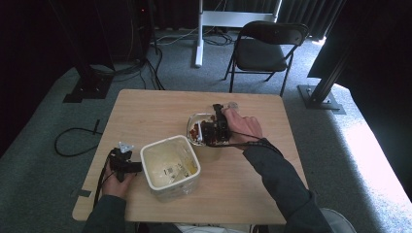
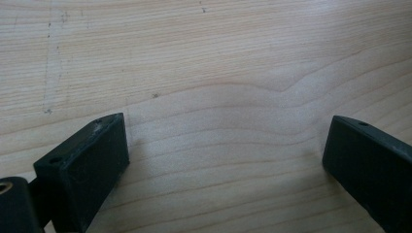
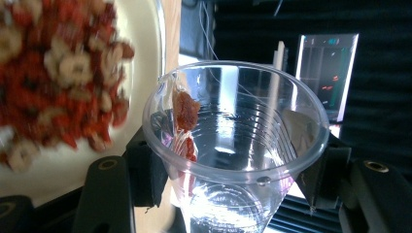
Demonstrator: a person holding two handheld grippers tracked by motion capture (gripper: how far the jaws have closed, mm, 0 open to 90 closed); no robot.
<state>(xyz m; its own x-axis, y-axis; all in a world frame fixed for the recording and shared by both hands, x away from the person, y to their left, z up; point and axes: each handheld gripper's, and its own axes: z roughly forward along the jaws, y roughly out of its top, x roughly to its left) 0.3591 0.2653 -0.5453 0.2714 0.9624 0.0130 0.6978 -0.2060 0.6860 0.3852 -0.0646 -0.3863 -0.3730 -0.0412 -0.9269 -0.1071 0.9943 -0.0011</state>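
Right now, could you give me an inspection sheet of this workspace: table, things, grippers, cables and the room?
Surface: wooden table, bare grain under the left gripper.
Job's things: clear cup, a red bit stuck inside; bowl of red and pale pieces; white tub, smeared inside.
Clutter: small round thing at the far edge, too small to tell.
Grippers: left gripper open beside the tub; right gripper shut on the cup, at the bowl.
Cables: black cable looped on the floor, more by the stands.
Surroundings: folding chair, grey carpet, dark curtains.
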